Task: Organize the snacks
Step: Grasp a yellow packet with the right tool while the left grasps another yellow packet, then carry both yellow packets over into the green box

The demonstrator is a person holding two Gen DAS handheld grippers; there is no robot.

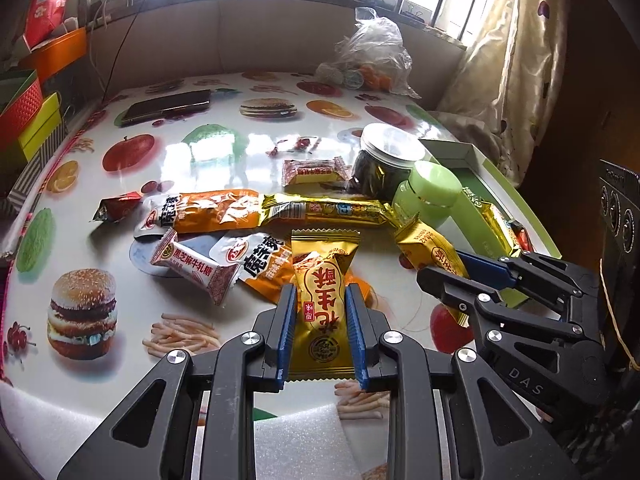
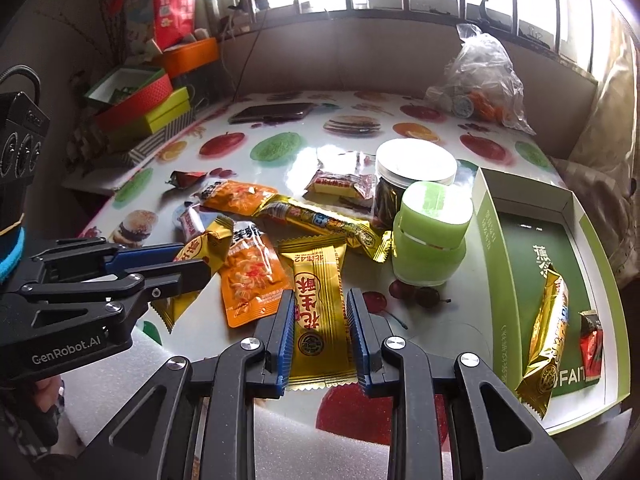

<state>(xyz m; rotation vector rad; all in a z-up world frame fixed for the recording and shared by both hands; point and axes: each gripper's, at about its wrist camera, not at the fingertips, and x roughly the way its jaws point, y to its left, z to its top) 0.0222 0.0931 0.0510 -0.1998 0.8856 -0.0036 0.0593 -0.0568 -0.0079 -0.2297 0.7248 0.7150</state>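
Gold, red-lettered snack packets (image 1: pixel 322 304) (image 2: pixel 318 312) pinched in left claw (image 1: pixel 322 312) and right claw (image 2: pixel 320 320).

Glossy gold foil wrapper (image 1: pixel 325 304), shiny printed tablecloth (image 1: pixel 168 160), clear plastic jar (image 2: pixel 408 184), matt cardboard box (image 2: pixel 532 240)

Left claw (image 1: pixel 322 332): black skeletal linkage arms, silver round pivot screws, ribbed blue pads (image 1: pixel 287 332) on the inner faces. Right claw (image 2: pixel 320 334): same build. White "GenRobot.AI" lettering on one housing, "DAS" on the other. Blue cuff (image 2: pixel 10 256) and plaid sleeve (image 2: pixel 24 432) at frame edge.
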